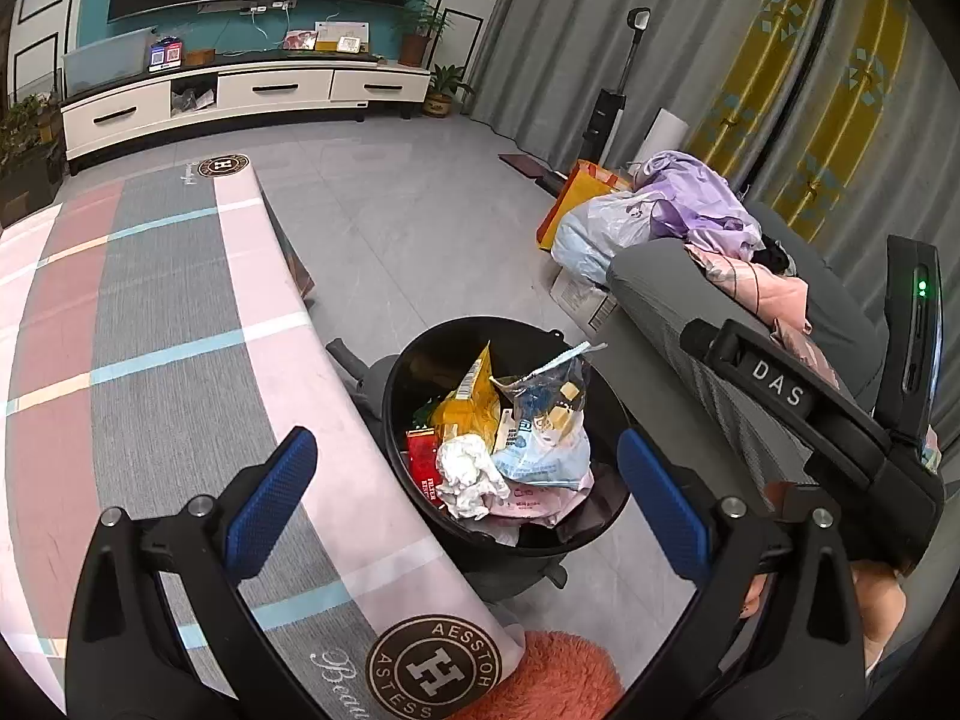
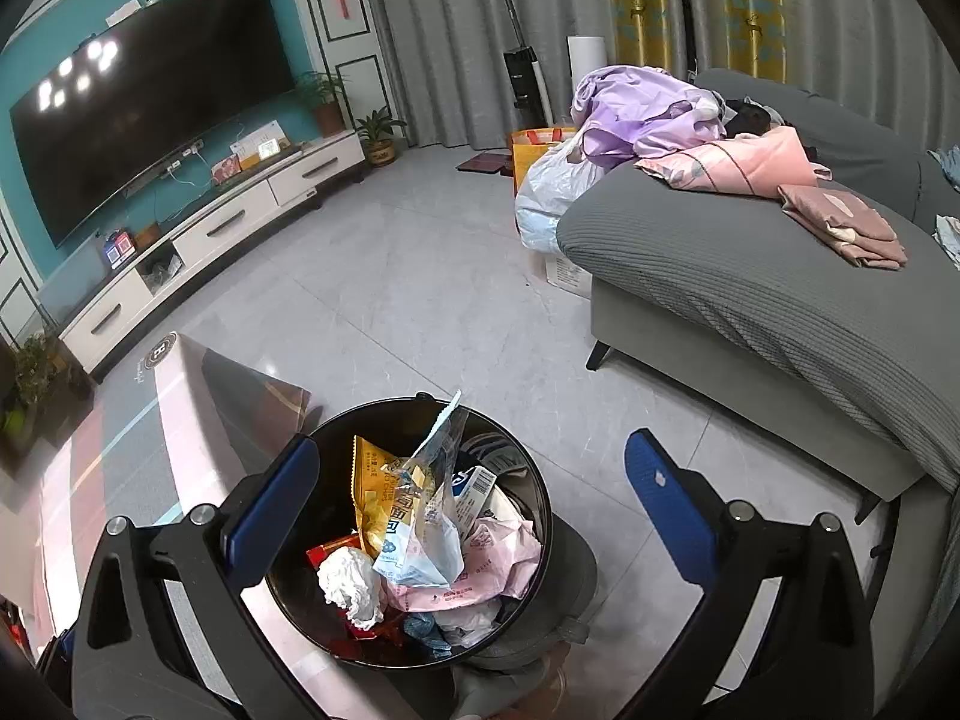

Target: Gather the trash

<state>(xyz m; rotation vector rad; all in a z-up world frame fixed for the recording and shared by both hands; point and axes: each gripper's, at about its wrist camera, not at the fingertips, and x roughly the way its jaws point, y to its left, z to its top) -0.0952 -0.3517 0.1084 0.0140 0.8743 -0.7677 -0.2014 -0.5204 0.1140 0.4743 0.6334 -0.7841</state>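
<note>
Hovering with fingers apart and empty, left gripper (image 1: 468,498) and right gripper (image 2: 468,504) frame the black bin (image 1: 399,372), lower centre; seemingly full, so press the trash (image 1: 516,450) down evenly before lifting.

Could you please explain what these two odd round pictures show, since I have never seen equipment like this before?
There is no robot here: a person holds a two-finger gripper in each hand, and each gripper carries a wide-angle camera looking forward along its fingers. One picture comes from the left gripper, the other from the right gripper. The blue-padded prongs at the bottom of each picture are those fingers. Both grippers are open and hold nothing. Below them stands a black trash bin on the floor, filled with a yellow snack bag, a crumpled tissue and other wrappers. Beside the bin is a table with a striped cloth; a grey sofa with clothes on it is on the other side.
</note>
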